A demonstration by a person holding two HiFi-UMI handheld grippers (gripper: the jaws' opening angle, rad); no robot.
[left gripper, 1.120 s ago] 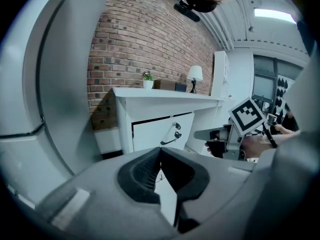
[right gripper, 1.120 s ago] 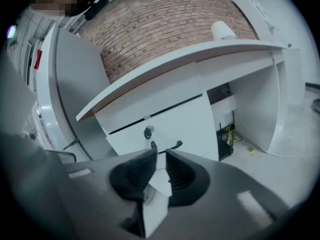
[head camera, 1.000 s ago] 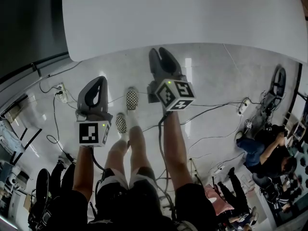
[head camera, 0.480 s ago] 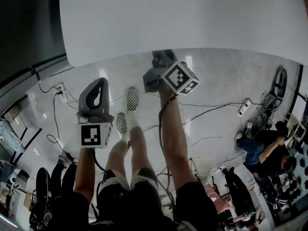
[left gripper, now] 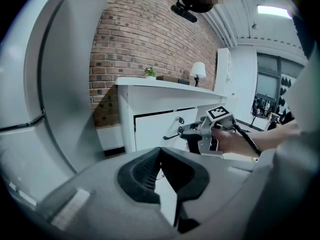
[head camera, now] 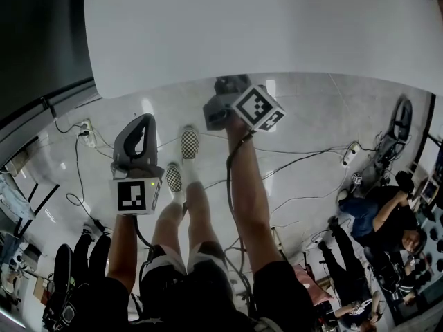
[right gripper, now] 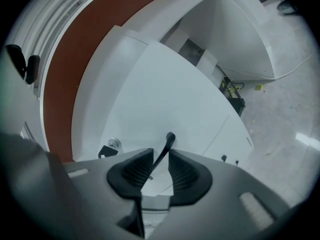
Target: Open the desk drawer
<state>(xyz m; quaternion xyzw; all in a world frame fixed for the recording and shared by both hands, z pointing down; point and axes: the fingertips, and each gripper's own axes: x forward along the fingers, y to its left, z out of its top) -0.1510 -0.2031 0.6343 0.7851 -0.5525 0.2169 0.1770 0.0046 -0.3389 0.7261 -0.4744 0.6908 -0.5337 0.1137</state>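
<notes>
The white desk (head camera: 263, 26) fills the top of the head view. Its drawer front (right gripper: 165, 99) carries a thin black handle (right gripper: 166, 146) beside a round lock (right gripper: 114, 144). My right gripper (right gripper: 160, 158) is at the drawer with its jaws closing. The handle stands between the two pads, and a little space shows on each side of it. From the head view my right gripper (head camera: 232, 85) reaches under the desk's edge. The left gripper view shows it (left gripper: 189, 134) at the handle (left gripper: 170, 136). My left gripper (head camera: 142, 122) (left gripper: 161, 151) hangs back to the left, shut and empty.
Cables and a power strip (head camera: 86, 130) lie on the pale floor, and my feet in checkered shoes (head camera: 189, 142) stand before the desk. People sit at the right (head camera: 387, 220). A lamp (left gripper: 199, 69) and a plant (left gripper: 149, 72) stand on the desk by the brick wall.
My right gripper has rolled on its side and moved forward to the desk's edge, its jaws going out of sight under it. The left gripper has stayed where it was.
</notes>
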